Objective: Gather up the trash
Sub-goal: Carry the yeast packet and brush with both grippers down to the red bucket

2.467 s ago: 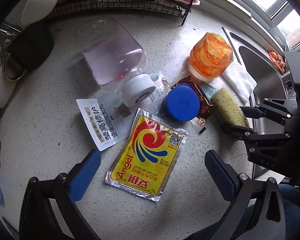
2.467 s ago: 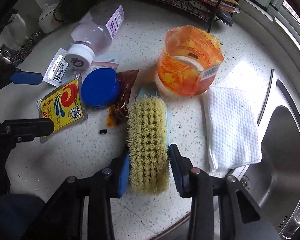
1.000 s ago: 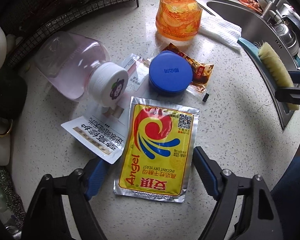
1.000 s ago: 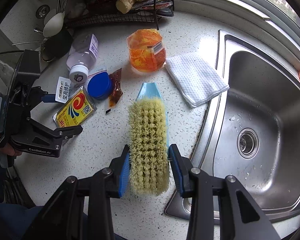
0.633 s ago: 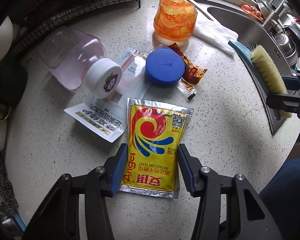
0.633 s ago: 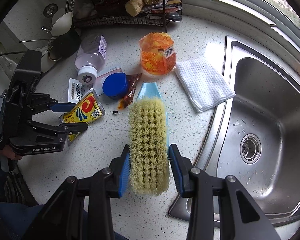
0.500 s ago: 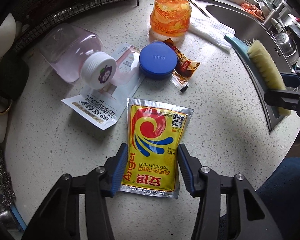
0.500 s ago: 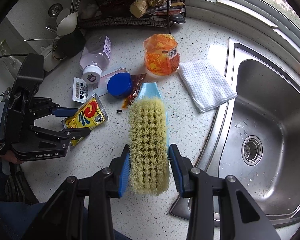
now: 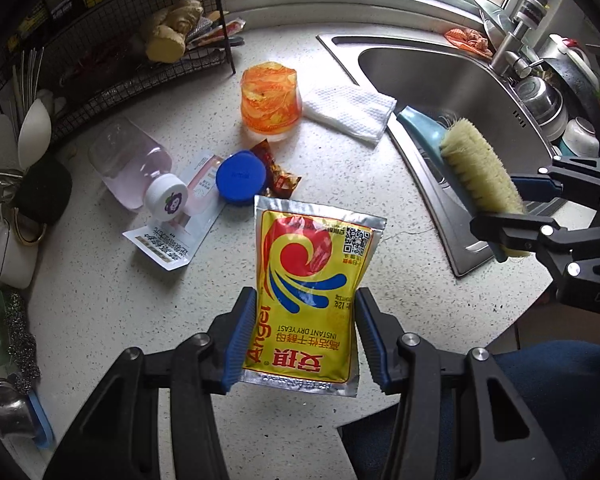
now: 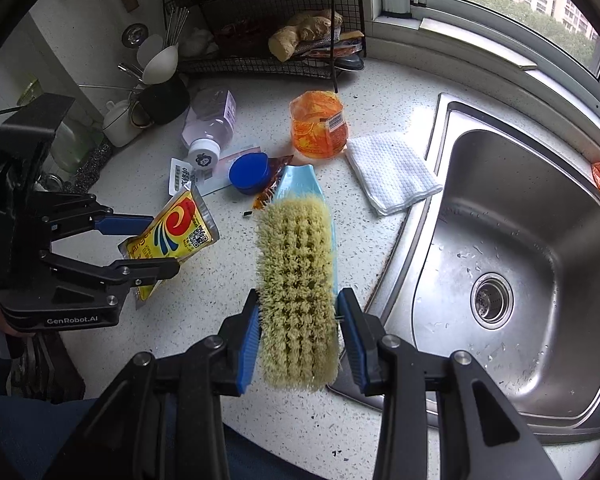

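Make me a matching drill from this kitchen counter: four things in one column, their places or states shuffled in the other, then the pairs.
1. yeast packet
2. scrub brush
3. white cloth
4. clear bottle

A. lying on its side on the counter
B. folded flat beside the sink
C. clamped in the left gripper
D. clamped in the right gripper

Pairs: 1-C, 2-D, 3-B, 4-A

Left hand-held gripper [image 9: 306, 334] points steeply down, blue pads clamped on a yellow sachet [image 9: 312, 280] held clear of the desk [image 9: 100, 300]; right hand-held gripper [image 10: 298, 334] grips a scrubbing brush [image 10: 298, 280] likewise.
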`<state>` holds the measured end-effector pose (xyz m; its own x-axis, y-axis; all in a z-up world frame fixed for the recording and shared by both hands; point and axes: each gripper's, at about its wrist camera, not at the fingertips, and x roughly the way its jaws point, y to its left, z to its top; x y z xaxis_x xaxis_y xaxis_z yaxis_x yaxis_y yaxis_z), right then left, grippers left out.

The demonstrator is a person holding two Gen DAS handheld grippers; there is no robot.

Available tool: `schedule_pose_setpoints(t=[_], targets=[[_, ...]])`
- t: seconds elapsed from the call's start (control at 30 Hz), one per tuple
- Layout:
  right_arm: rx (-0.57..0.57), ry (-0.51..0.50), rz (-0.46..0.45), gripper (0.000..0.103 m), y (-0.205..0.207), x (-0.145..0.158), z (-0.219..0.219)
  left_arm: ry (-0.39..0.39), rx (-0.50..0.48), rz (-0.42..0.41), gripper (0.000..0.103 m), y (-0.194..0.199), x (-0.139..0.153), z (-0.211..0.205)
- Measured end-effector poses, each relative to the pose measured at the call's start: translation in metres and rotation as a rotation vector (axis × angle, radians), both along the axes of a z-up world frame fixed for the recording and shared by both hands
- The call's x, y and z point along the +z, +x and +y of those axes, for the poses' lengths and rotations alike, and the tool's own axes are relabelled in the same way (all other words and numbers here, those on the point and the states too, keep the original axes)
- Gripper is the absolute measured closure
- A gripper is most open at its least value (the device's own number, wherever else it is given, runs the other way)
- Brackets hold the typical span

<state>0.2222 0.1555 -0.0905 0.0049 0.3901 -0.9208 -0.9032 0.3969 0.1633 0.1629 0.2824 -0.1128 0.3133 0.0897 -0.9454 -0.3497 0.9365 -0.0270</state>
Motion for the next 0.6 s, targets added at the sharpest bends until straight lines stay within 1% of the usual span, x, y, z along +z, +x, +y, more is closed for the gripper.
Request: schedule_pose_setpoints(t=[0.1, 0.27, 0.3, 0.47, 0.6], targets=[[-0.007, 0.008, -0.021, 0.068, 0.002, 0.007, -0.012, 0.014, -0.012, -0.017, 0.055, 0.005, 0.012, -0.008], [-0.059, 0.029, -0.039, 0.068, 0.008, 0.018, -0.039, 0.032, -0.039, -0.041, 0.055, 0.009, 0.035, -0.042], [-0.072, 0.034, -0.046, 0.068, 0.008, 0.021, -0.046, 0.037, -0.050, -0.045, 0.055, 0.010, 0.035, -0.049], [-0.130, 0.058, -0.064, 0.068, 0.003, 0.035, -0.092, 0.060, -0.100, -0.059, 0.055, 0.013, 0.050, -0.099], [-0.180, 0.060, -0.071, 0.068, -0.004, 0.042, -0.133, 0.054, -0.144, -0.075, 0.055, 0.013, 0.055, -0.146]])
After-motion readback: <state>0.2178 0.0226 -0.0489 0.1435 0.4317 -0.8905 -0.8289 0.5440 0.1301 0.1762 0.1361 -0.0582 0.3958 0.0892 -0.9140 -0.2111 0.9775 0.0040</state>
